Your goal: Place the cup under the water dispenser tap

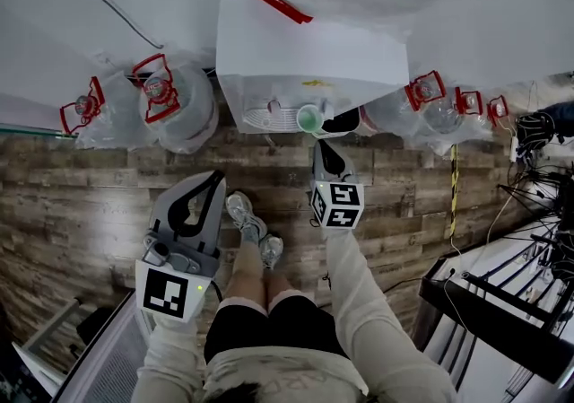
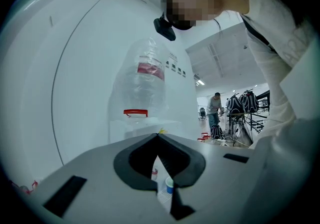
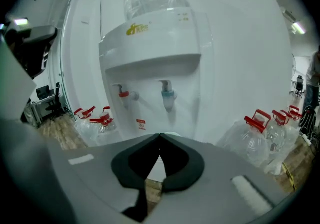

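The cup [image 1: 309, 118] stands on the drip tray [image 1: 269, 118] in the dispenser's [image 1: 309, 42] recess, toward the tray's right end in the head view. In the left gripper view it shows through the gap below the jaws, small and upright [image 2: 169, 185], just right of the red tap [image 2: 155, 172]. Nothing holds it.

The right gripper [image 1: 321, 152] is clenched and empty. Its tips meet, pointing at the dispenser, just short of the cup and apart from it. Its own view looks up at the red tap and the blue tap [image 3: 167, 94] side by side.

The left gripper [image 1: 218, 177] is also clenched on nothing, tips touching. It hangs over the wooden floor [image 1: 90, 204], farther from the dispenser and left of the person's shoes [image 1: 256, 229].

Water bottles [image 1: 170, 96] with red handles lie on the floor on both sides of the dispenser.
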`<state>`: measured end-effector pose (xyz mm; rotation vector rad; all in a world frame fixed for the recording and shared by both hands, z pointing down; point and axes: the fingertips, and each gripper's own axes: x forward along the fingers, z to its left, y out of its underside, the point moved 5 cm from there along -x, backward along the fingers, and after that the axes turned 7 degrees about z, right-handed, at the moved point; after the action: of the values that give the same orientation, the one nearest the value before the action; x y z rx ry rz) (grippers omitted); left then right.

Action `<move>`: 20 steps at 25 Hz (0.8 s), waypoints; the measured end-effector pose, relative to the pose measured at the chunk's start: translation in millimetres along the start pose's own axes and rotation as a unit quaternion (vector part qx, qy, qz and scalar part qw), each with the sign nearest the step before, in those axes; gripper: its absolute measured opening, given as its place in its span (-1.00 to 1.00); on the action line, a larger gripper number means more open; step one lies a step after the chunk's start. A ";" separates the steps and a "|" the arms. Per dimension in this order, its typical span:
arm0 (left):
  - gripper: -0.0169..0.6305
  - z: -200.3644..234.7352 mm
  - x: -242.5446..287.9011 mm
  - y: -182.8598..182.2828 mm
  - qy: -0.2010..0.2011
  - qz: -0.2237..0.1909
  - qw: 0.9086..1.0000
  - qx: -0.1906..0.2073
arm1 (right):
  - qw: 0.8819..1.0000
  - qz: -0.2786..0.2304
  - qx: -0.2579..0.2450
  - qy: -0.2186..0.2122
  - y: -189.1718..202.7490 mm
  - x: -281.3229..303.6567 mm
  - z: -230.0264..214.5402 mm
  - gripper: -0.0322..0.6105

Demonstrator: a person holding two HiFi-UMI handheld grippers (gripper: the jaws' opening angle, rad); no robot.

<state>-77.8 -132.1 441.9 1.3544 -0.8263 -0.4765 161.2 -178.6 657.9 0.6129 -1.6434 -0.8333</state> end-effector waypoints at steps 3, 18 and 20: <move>-0.93 -9.0 -6.4 -11.5 0.000 -0.003 1.000 0.001 | 1.000 -0.018 -0.010 -0.008 -14.0 -24.5 5.6 -0.87; -0.93 -44.3 -41.4 -77.2 -0.010 -0.030 0.999 -0.004 | 0.995 -0.076 -0.053 -0.024 -82.4 -144.9 27.1 -0.87; -0.93 -48.8 -46.3 -84.4 -0.011 -0.030 0.999 -0.001 | 0.995 -0.079 -0.057 -0.025 -88.5 -159.9 28.6 -0.87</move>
<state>-57.5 -81.7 348.5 1.3773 -0.8050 -0.5405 166.5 -104.9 488.3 0.6529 -1.5947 -1.0583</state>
